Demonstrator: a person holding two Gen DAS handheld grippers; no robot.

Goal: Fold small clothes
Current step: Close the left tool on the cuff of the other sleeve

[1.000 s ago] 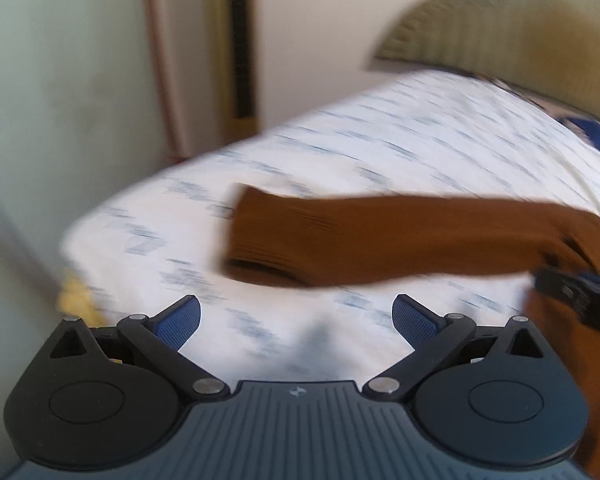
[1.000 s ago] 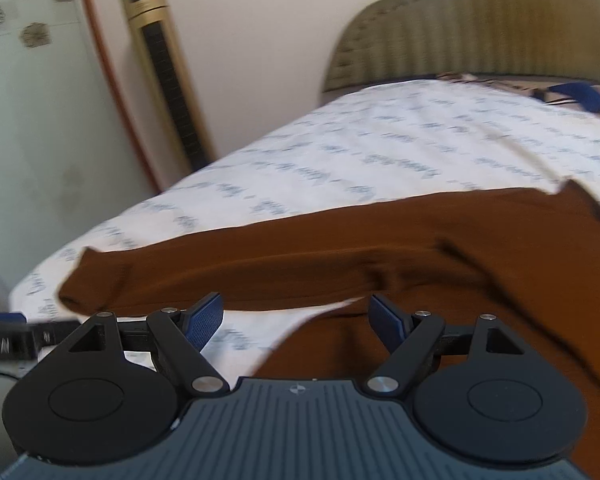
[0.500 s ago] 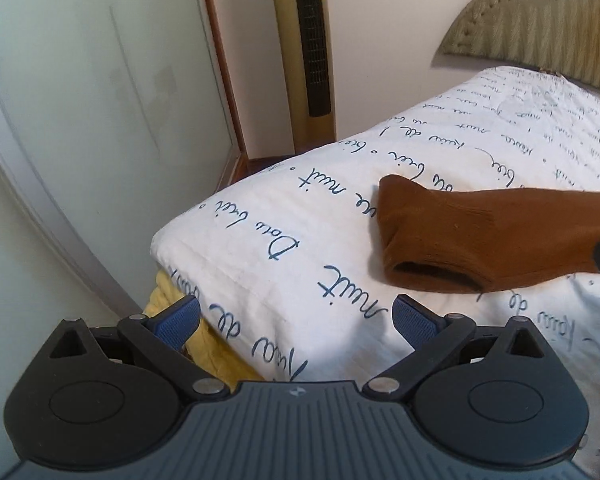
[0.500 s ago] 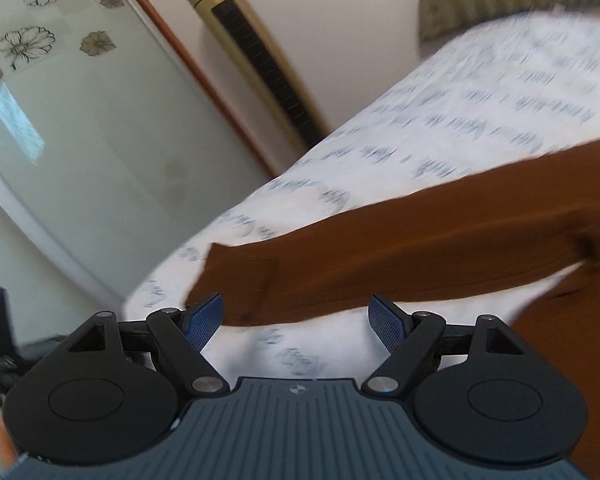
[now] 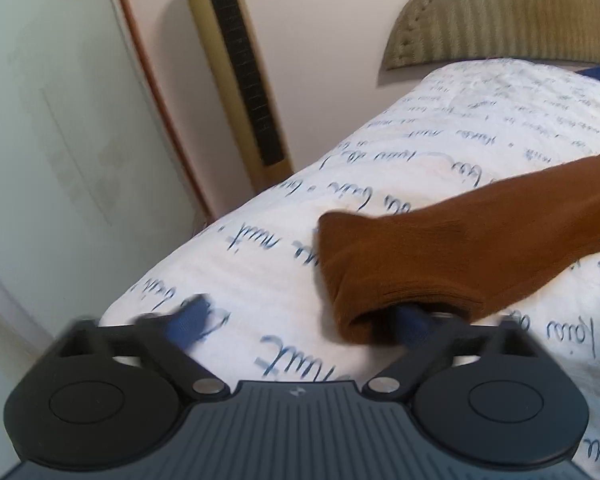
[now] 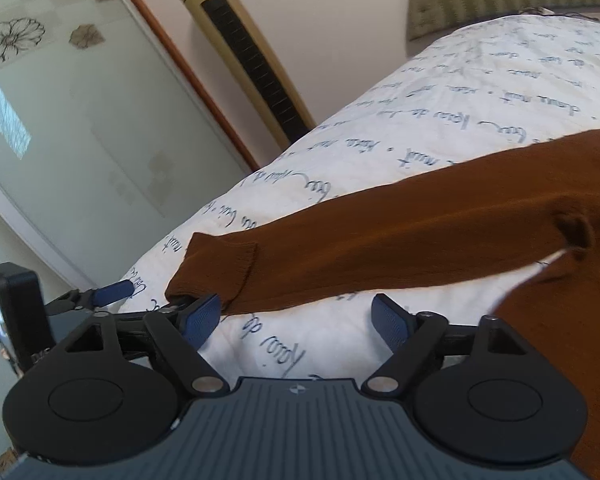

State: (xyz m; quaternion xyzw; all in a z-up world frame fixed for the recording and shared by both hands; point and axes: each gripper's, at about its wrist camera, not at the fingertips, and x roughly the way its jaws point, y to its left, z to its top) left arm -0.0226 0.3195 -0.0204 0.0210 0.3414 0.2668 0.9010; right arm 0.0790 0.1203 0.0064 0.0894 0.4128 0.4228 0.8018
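A brown knit sweater lies on the bed, its sleeve (image 5: 460, 248) stretched out to the left; the sleeve also shows in the right wrist view (image 6: 380, 240). My left gripper (image 5: 300, 324) is open at the cuff (image 5: 400, 308), with its right finger inside the cuff opening and its left finger on the sheet. My right gripper (image 6: 296, 316) is open and empty over the sheet just below the sleeve, near the sweater body (image 6: 572, 340). The left gripper (image 6: 112, 292) shows at the cuff in the right wrist view.
The bed (image 5: 260, 264) has a white sheet with blue script; its corner and edge are at the left. A gold tower fan (image 5: 240, 72) and a glass door (image 5: 40, 120) stand beyond. An olive headboard (image 5: 500, 20) is at the back.
My left gripper moved forward to the cuff and its right finger slid into the sleeve opening. My right gripper shifted slightly along the sleeve, still open.
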